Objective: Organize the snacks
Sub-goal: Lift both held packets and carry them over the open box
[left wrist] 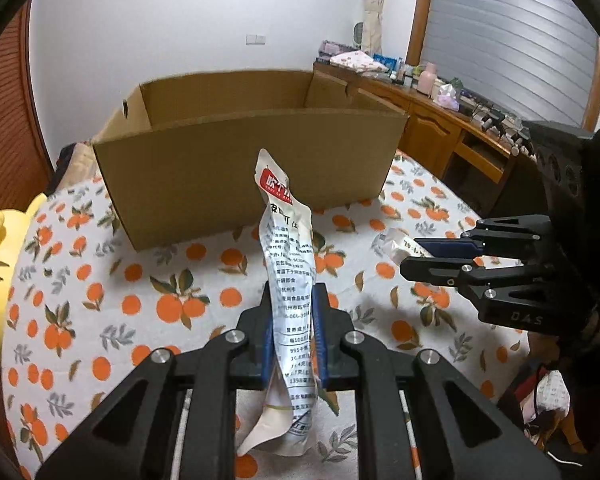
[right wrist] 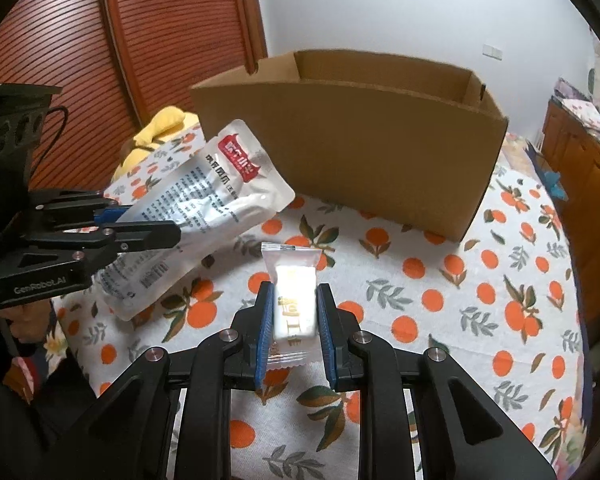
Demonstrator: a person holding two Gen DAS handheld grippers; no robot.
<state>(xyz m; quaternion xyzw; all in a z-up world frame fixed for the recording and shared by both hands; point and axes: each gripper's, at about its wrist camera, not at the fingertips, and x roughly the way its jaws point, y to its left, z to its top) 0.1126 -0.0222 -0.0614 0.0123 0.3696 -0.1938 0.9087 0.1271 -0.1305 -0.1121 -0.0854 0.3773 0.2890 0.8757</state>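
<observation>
Gripping a silver pouch (left wrist: 288, 280) edge-on, the left claw (left wrist: 291, 320) has its blue pads pressed on both faces; the pouch hangs clear of the orange-print tabletop (left wrist: 140, 280). At 3 o'clock in the left view, the right claw (right wrist: 293, 312) pinches a small white packet (right wrist: 294, 300) between narrow jaws. An open cardboard box (left wrist: 228, 160) stands at 12 o'clock, beyond both claws. A yellow cushion (right wrist: 160, 128) lies at the box's left corner.
</observation>
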